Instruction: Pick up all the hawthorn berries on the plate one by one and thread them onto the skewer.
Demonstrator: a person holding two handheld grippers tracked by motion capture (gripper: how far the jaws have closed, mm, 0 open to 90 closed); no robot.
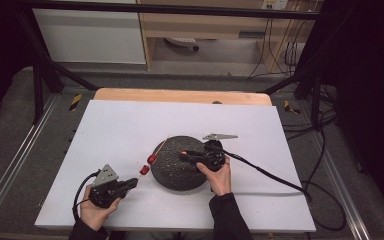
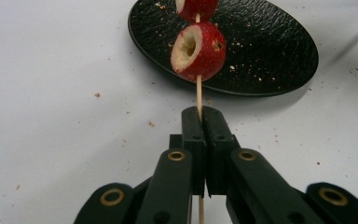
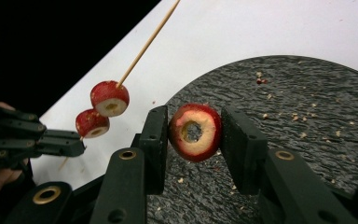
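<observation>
1. Left gripper point(image 1: 134, 183): held in the person's left hand point(image 1: 96, 212) at the near left of the white tabletop point(image 1: 115, 125). In the left gripper view its jaws are pressed together on the lower part of a thin wooden skewer point(image 2: 198, 95), which passes between the pads and continues below them.
2. Skewer: it rises from the left gripper toward the black plate point(image 1: 177, 172), slanting up and away over the plate's left edge. Its free tip is bare.
3. Two red fruit pieces with pale cored centres are threaded on the skewer. The lower skewered piece point(image 2: 198, 50) sits just above the left gripper; the upper skewered piece point(image 2: 196, 7) sits close above it, cut off by the frame edge. In the high view both lie at the plate's left rim.
4. Right gripper point(image 3: 193, 135): held in the person's right hand point(image 1: 219, 175) over the plate, pointing left toward the skewer. Its jaws are closed on a third red fruit ring point(image 3: 196, 132), one pad on each side, the cored hole facing the camera.
5. The ring is held above the plate surface, to the right of the skewered pieces and apart from them.
6. Plate: dark, textured, round, resting near the tabletop's centre, with scattered pale crumbs point(image 3: 303, 119) on it. Further crumbs lie on the tabletop around it.
</observation>
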